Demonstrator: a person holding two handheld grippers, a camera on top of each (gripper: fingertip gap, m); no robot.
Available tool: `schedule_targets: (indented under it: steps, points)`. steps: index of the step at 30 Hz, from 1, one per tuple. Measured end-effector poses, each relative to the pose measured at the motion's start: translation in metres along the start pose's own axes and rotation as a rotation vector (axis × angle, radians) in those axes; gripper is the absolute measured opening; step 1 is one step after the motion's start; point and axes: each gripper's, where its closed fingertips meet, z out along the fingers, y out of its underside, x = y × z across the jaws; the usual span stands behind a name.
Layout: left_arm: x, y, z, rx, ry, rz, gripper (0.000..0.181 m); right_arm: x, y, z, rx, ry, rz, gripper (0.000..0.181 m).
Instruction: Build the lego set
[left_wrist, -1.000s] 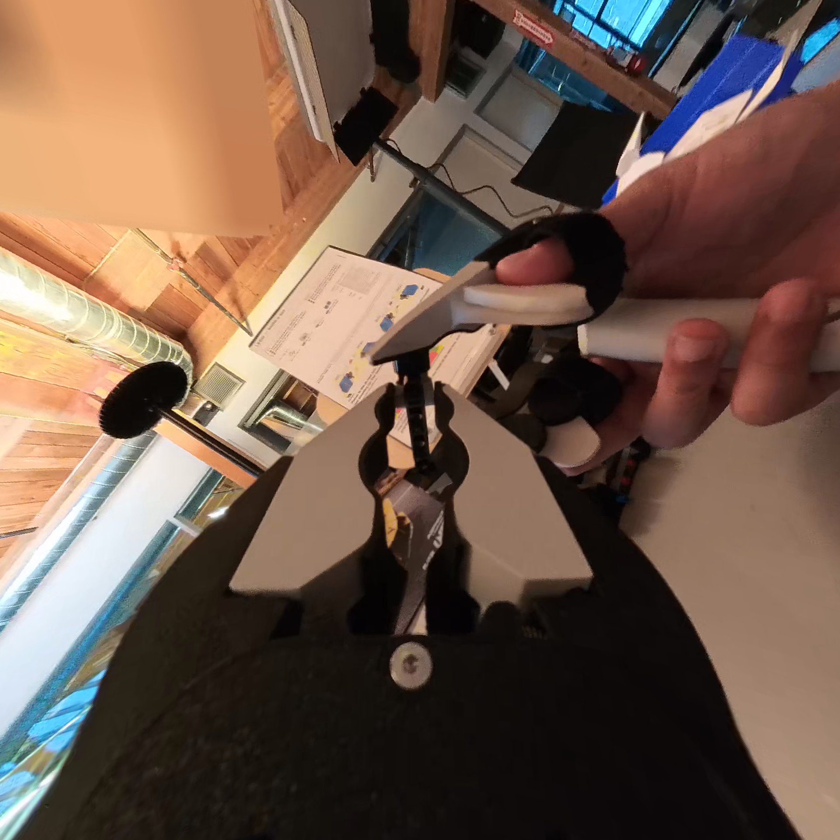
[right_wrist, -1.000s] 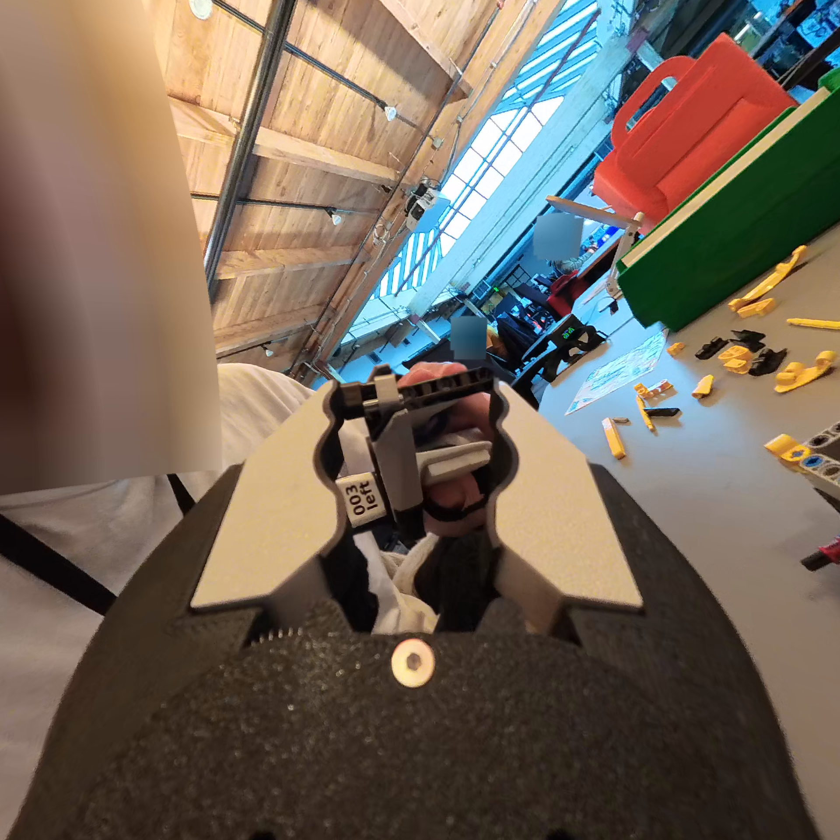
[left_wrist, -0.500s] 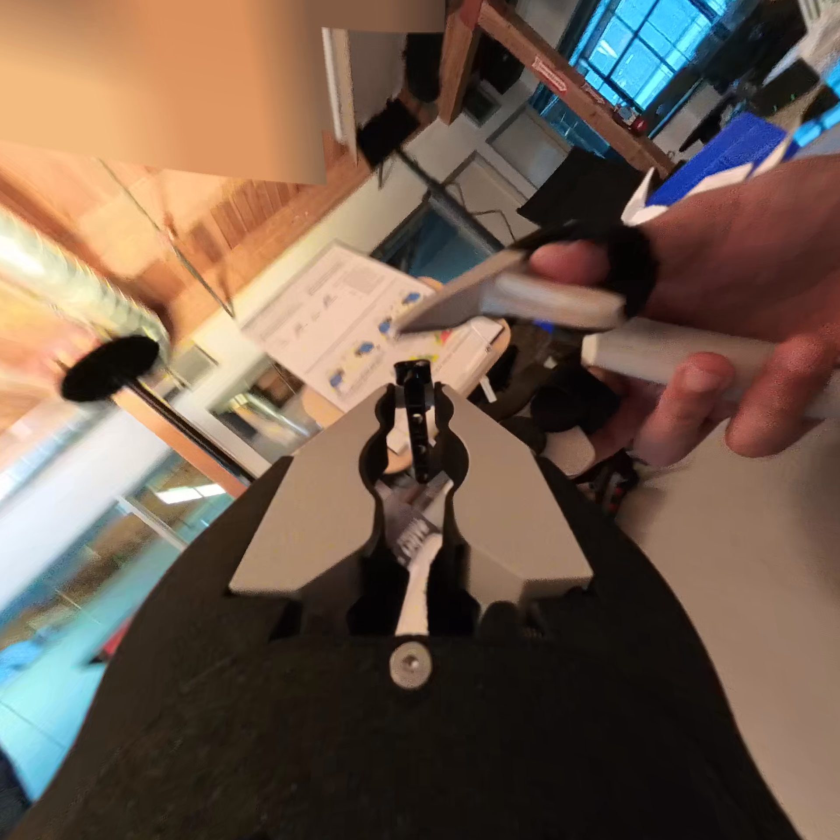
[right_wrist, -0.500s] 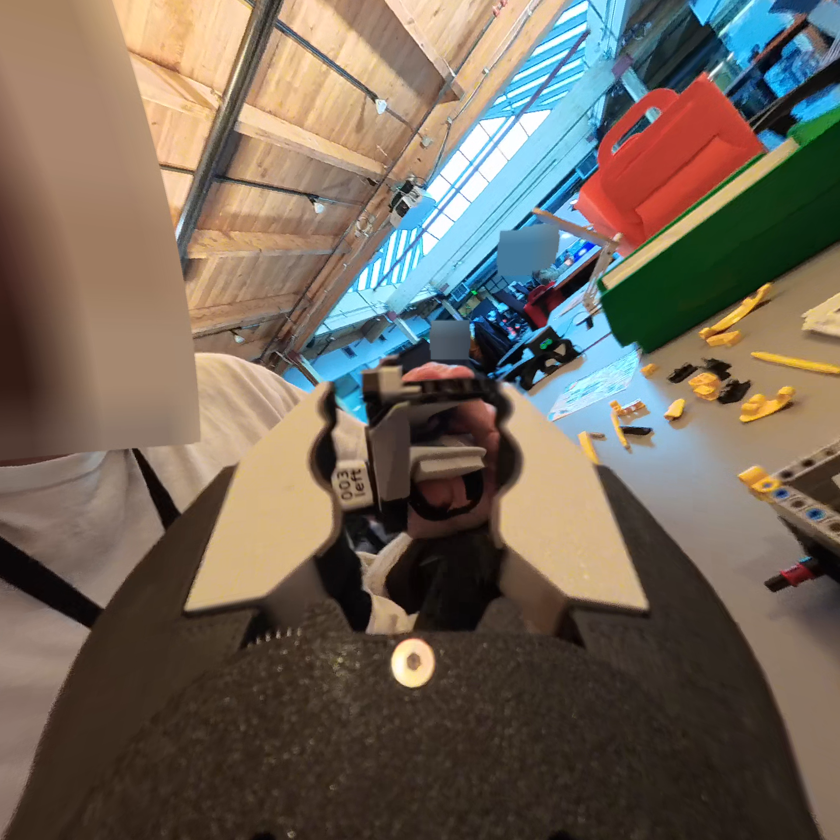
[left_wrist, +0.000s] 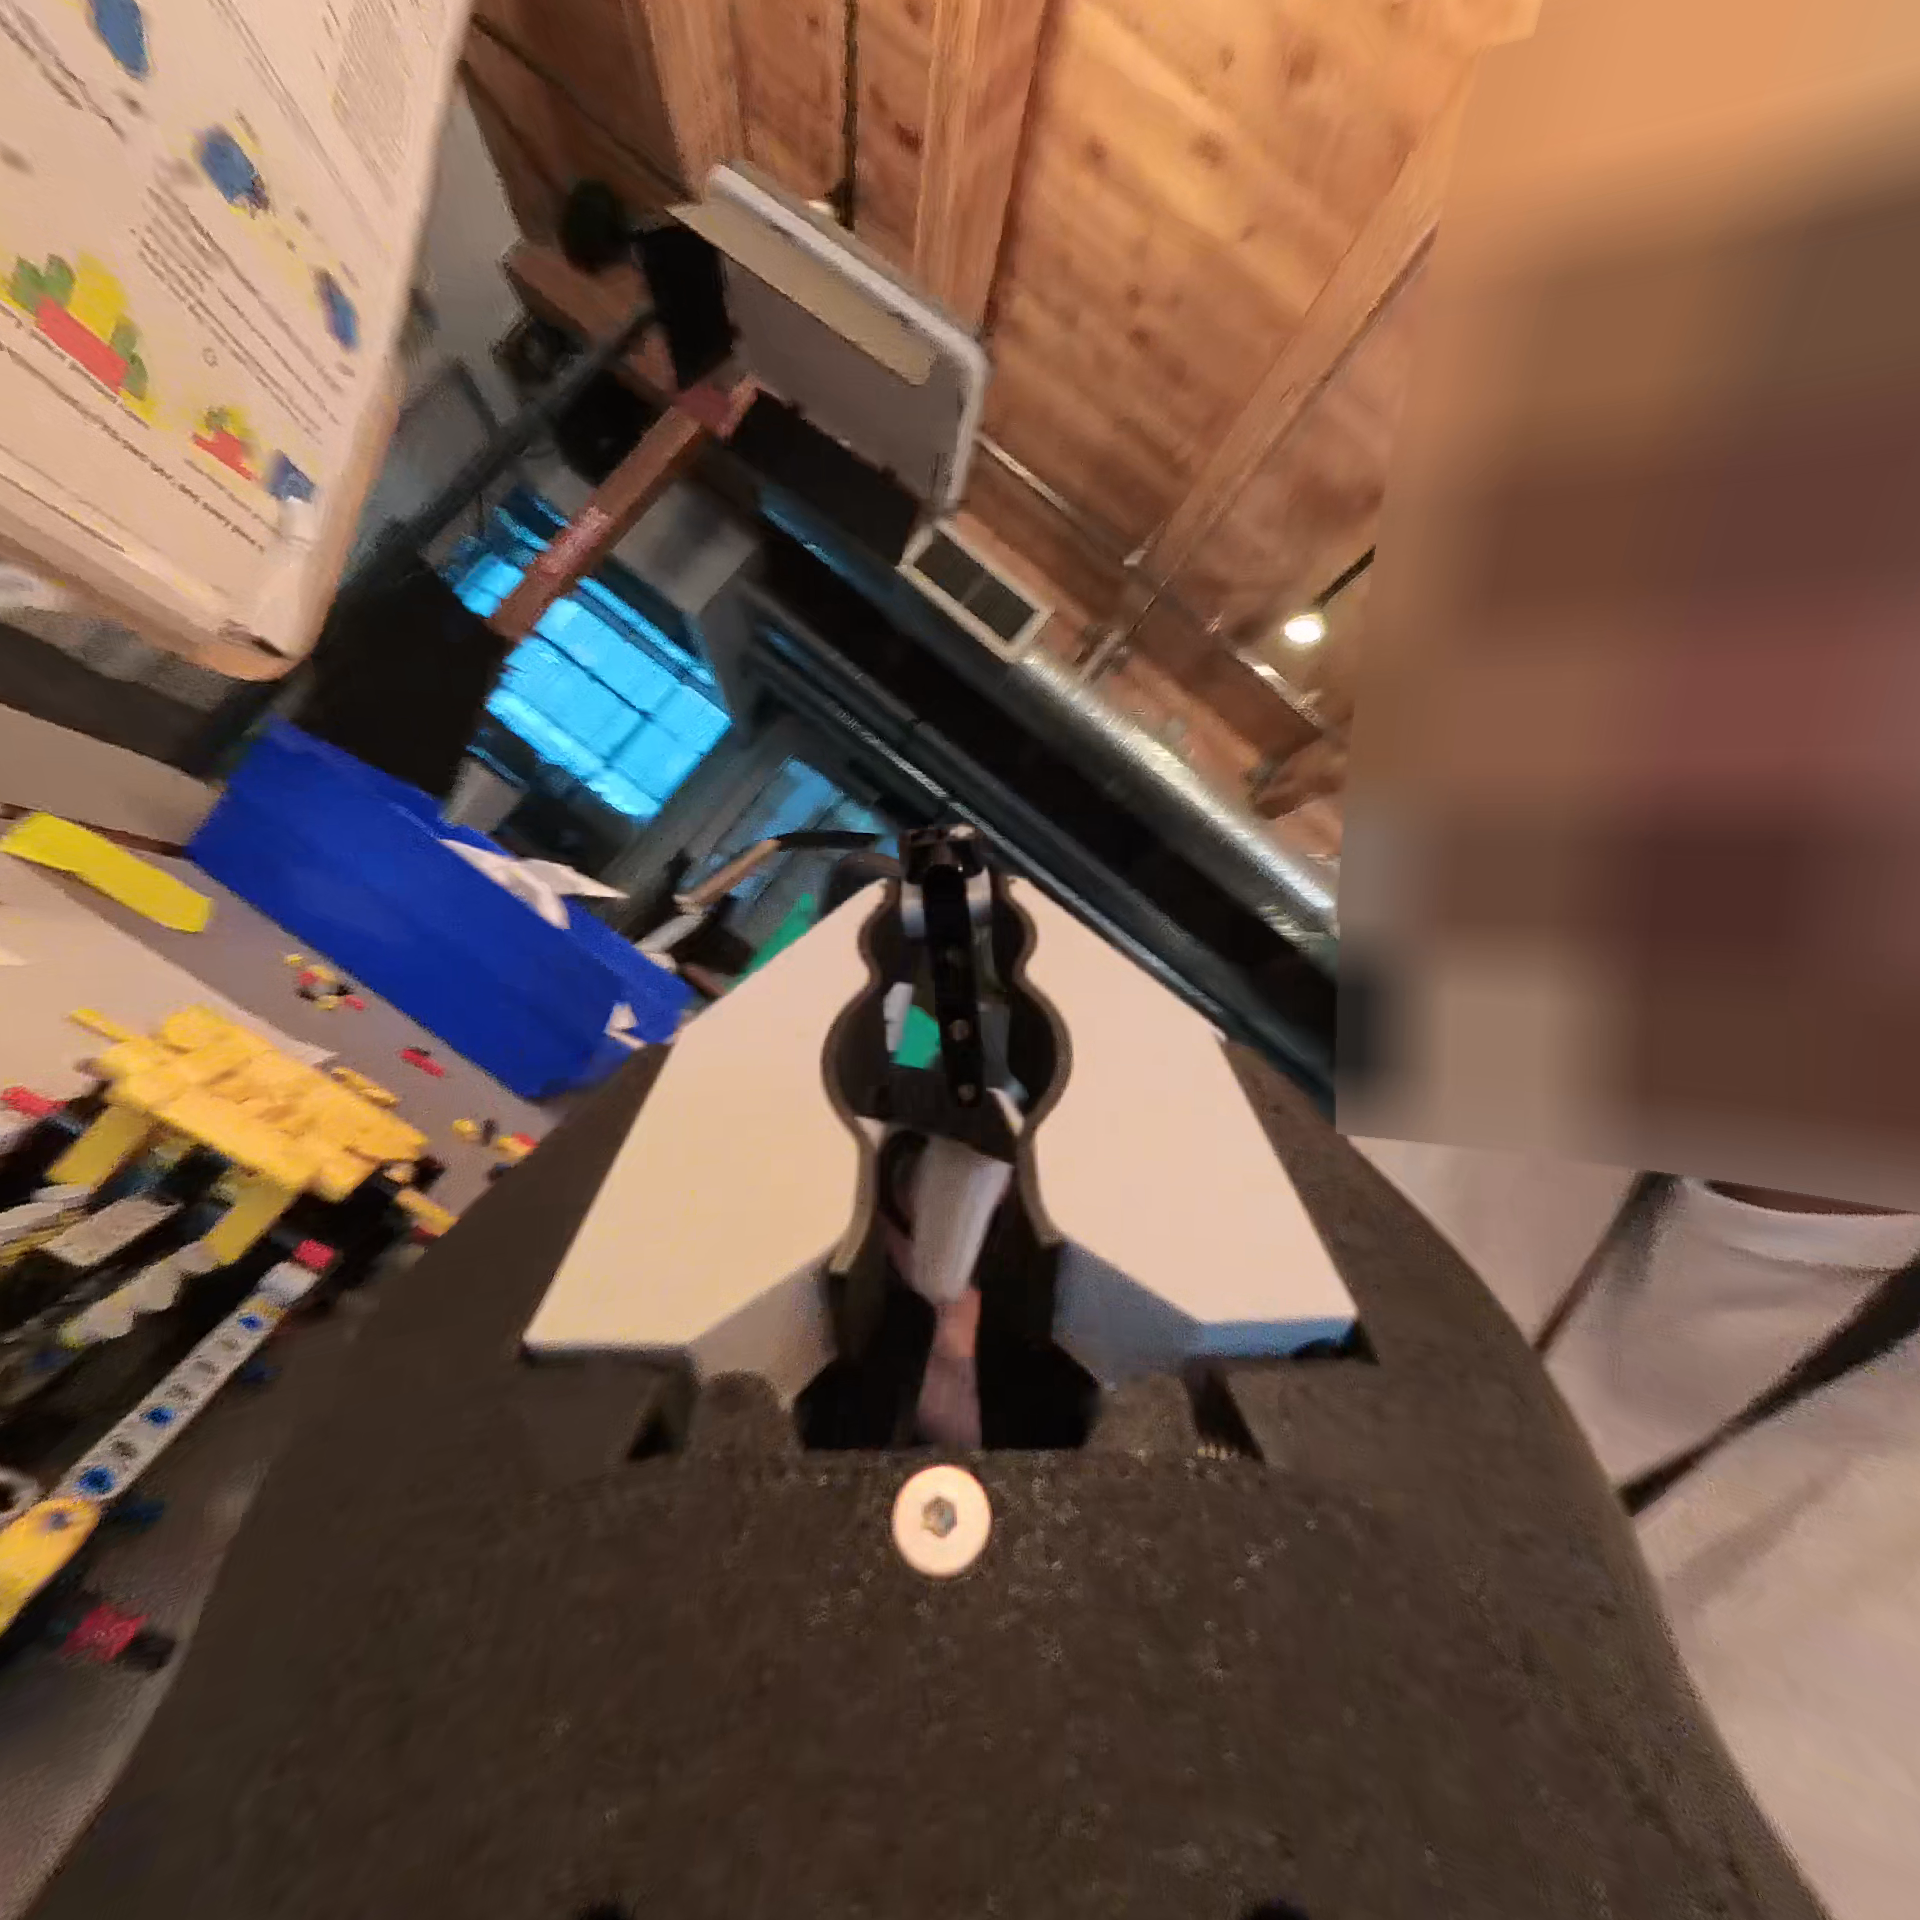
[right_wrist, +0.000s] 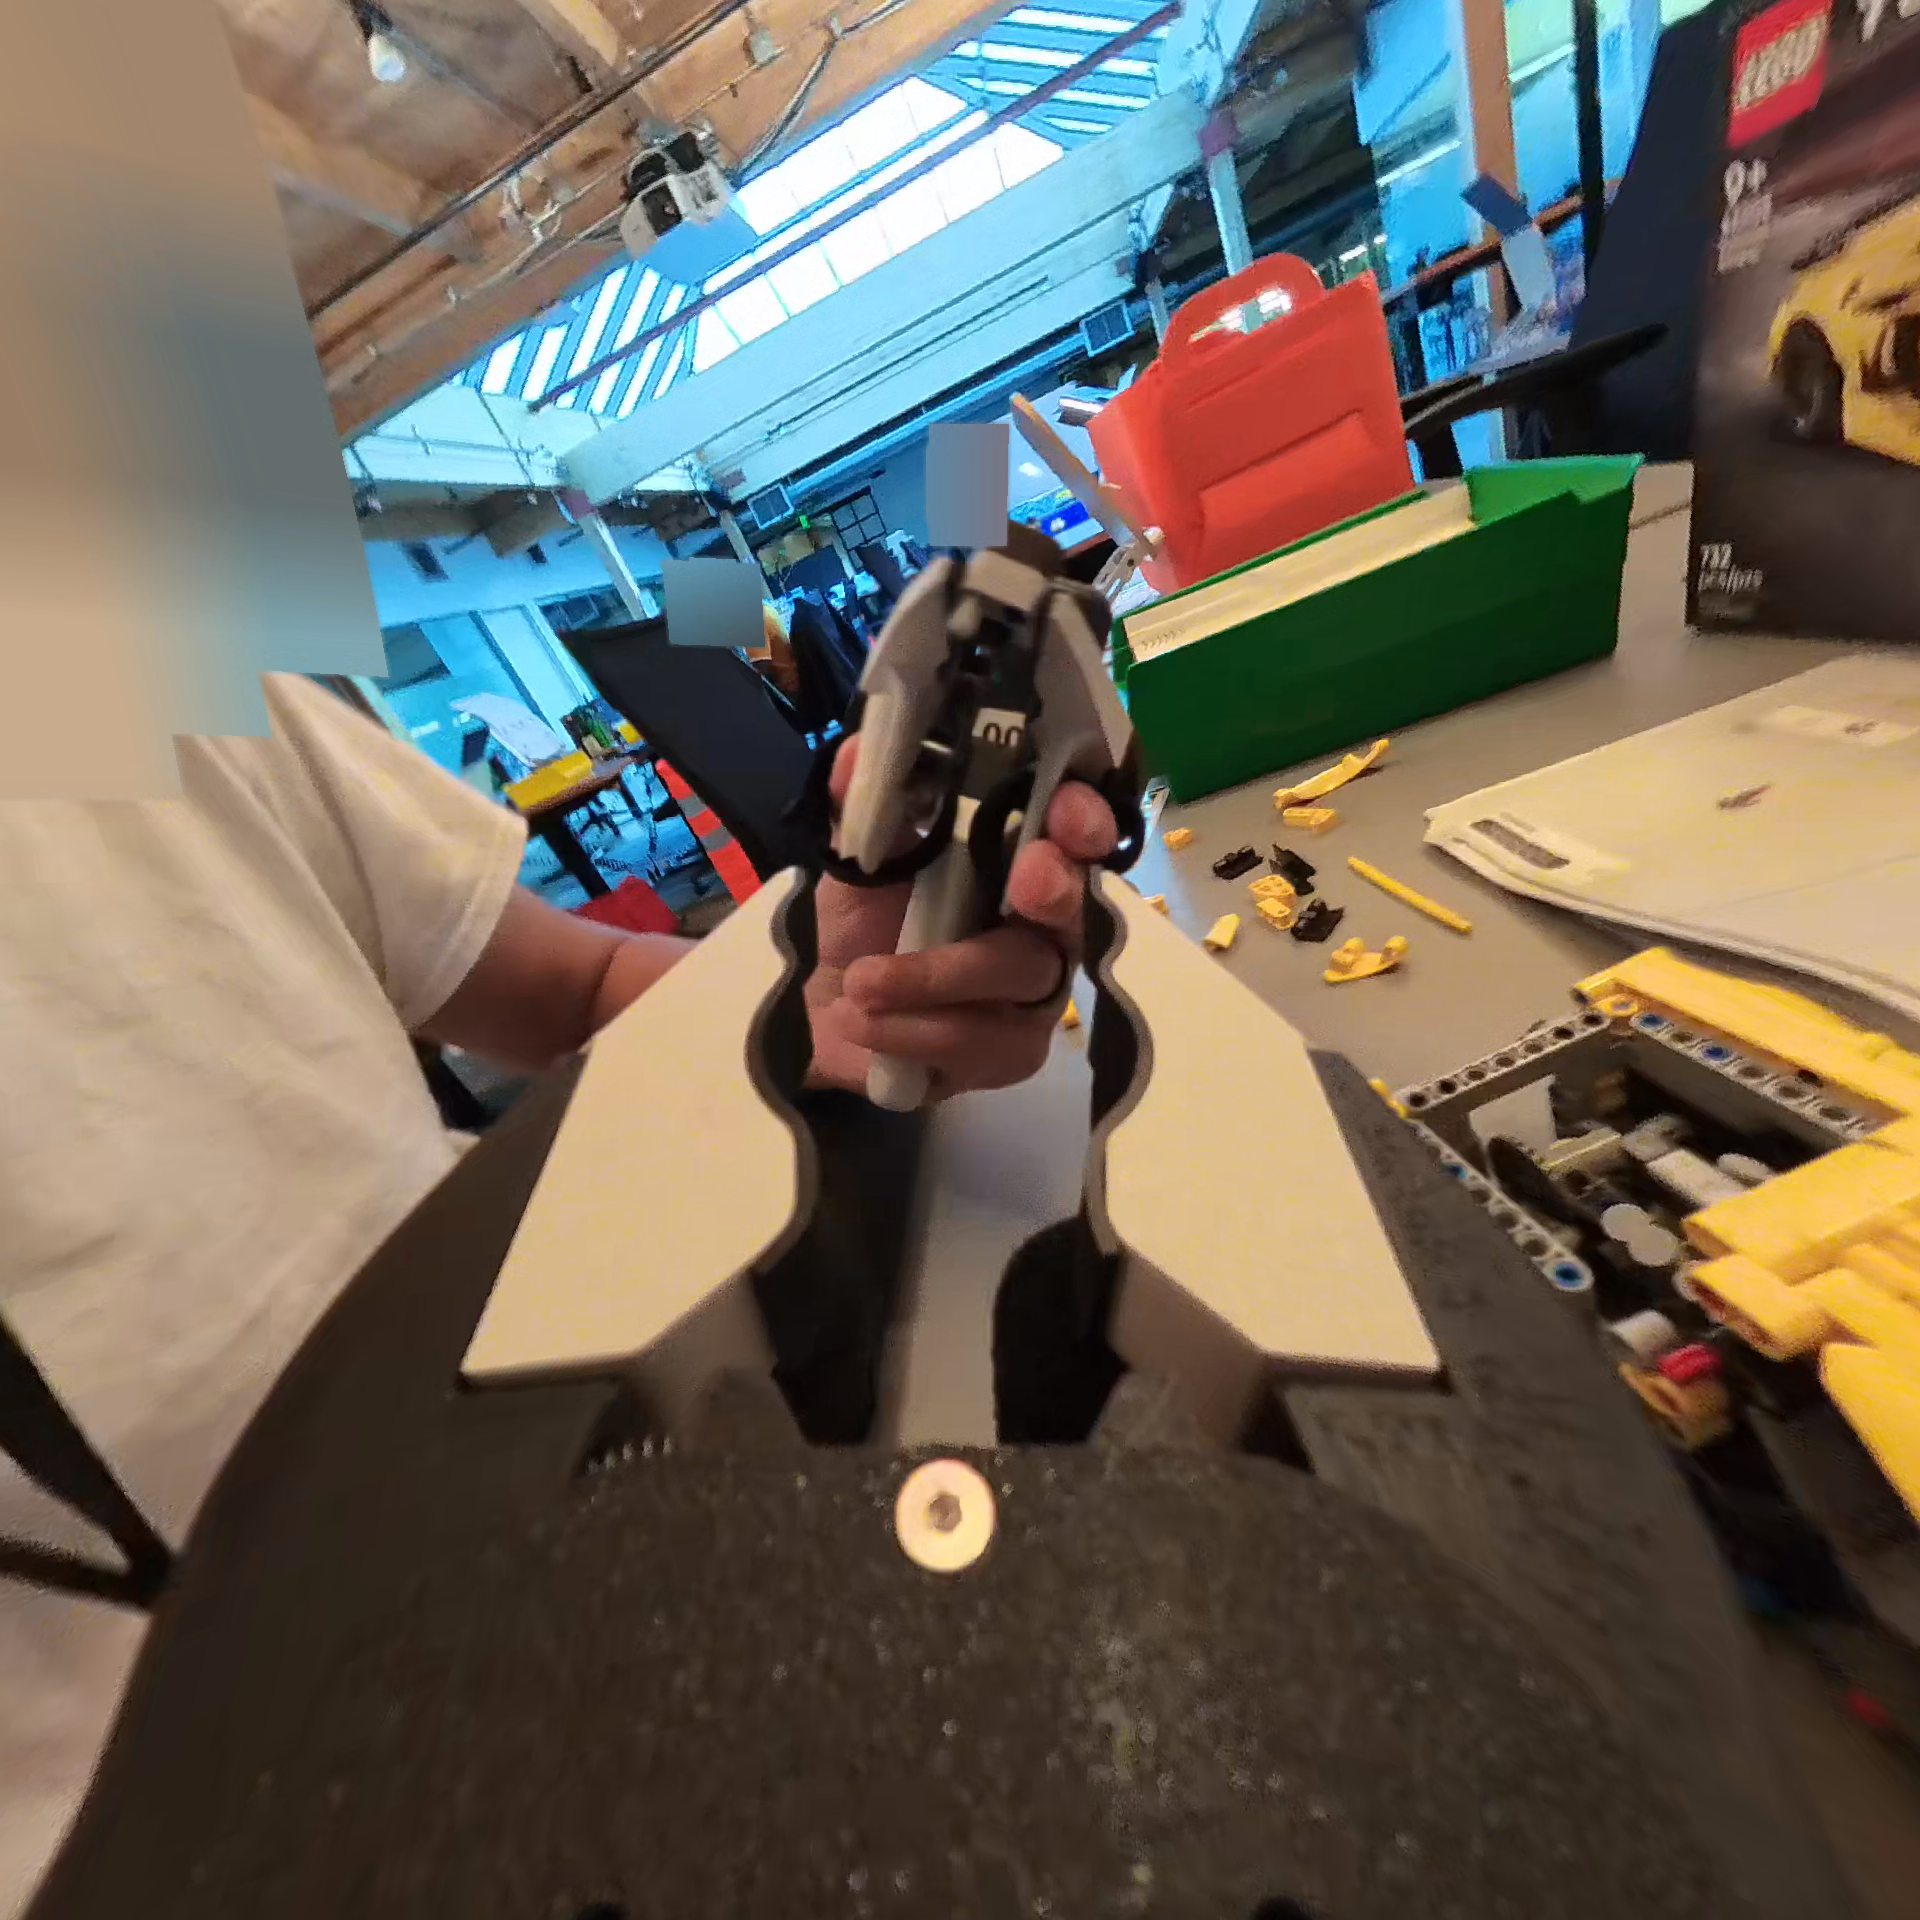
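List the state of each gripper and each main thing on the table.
Left gripper: shut on black beam.
Right gripper: open, empty.
Yellow car: part built, on the table.
Green bin: open, holds a booklet.
Loose pieces: scattered on the table.

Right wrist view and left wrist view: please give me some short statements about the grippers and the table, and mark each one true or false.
1. The left gripper is shut on a thin black lego beam. True.
2. The right gripper is shut on a yellow piece. False: its jaws stand apart with nothing between them.
3. A green bin stands on the table beyond the loose yellow and black pieces. True.
4. The half-built yellow model is held up in the air. False: it rests on the table.
5. A red bag stands behind the green bin. True.
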Motion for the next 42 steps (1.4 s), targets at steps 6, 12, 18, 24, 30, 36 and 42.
schedule_targets:
  steps: [6, 12, 18, 24, 30, 36, 42]
  points:
    - [0.008, 0.004, 0.001, -0.024, 0.089, -0.059, 0.016, -0.015, -0.008, 0.019, 0.051, -0.066, 0.102, 0.038]
    - [0.003, 0.015, 0.001, -0.084, 0.185, -0.324, 0.016, -0.015, -0.006, 0.003, -0.042, 0.072, -0.258, 0.042]
    - [0.007, 0.040, -0.002, -0.254, 0.246, -0.506, 0.016, -0.014, -0.006, -0.015, -0.158, 0.107, -0.531, 0.046]
    - [0.008, 0.077, 0.000, -0.433, 0.214, -0.555, 0.016, -0.013, 0.003, -0.015, -0.229, 0.110, -0.599, 0.038]
    - [0.007, 0.077, -0.001, -0.431, 0.209, -0.570, 0.016, -0.013, 0.007, -0.017, -0.241, 0.109, -0.629, 0.020]
    - [0.000, 0.081, 0.000, -0.445, 0.153, -0.518, 0.016, -0.008, 0.012, -0.022, -0.287, 0.147, -0.710, 0.015]
    - [0.002, 0.082, 0.000, -0.495, 0.076, -0.078, 0.016, -0.006, 0.011, -0.030, -0.240, 0.098, -0.450, 0.030]
